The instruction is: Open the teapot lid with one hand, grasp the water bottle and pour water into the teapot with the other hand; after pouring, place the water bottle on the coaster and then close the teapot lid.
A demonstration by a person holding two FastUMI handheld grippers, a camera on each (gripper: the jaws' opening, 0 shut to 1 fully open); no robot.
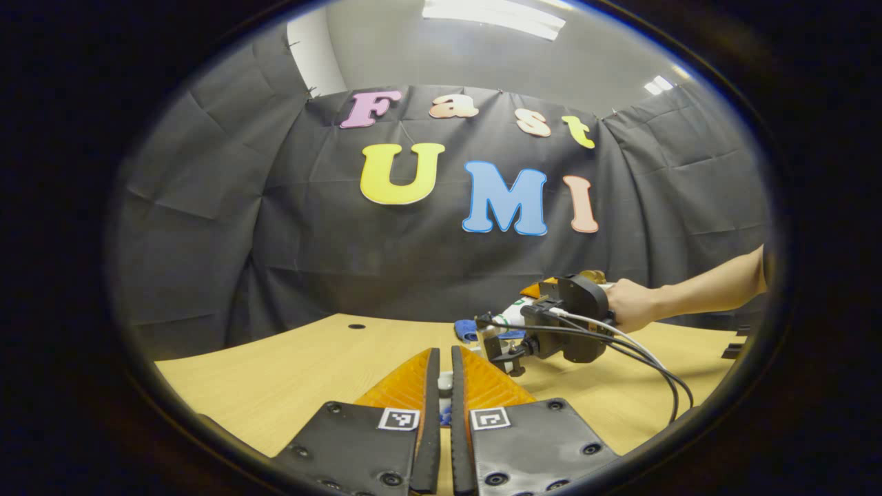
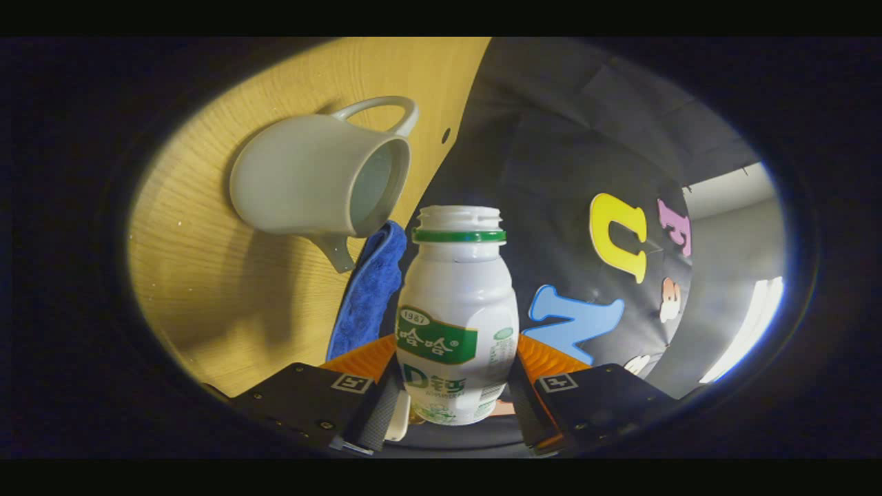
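The water bottle [image 2: 457,313], white with a green neck ring and no cap, sits clamped between the right gripper [image 2: 455,403] fingers, its open mouth pointing ahead toward the booth wall; just beyond its mouth and to one side stands the open, lidless teapot [image 2: 320,176] on the wooden table [image 2: 207,289], spout toward the bottle, with a blue coaster [image 2: 368,293] between bottle and teapot, its edge touching the bottle's shoulder in this view; in the left gripper view the left gripper [image 1: 444,386] has its fingers nearly together on a small pale thing, probably the lid, though I cannot tell; farther off a hand [image 1: 630,306] holds the other gripper with trailing cables [image 1: 641,351] above the table
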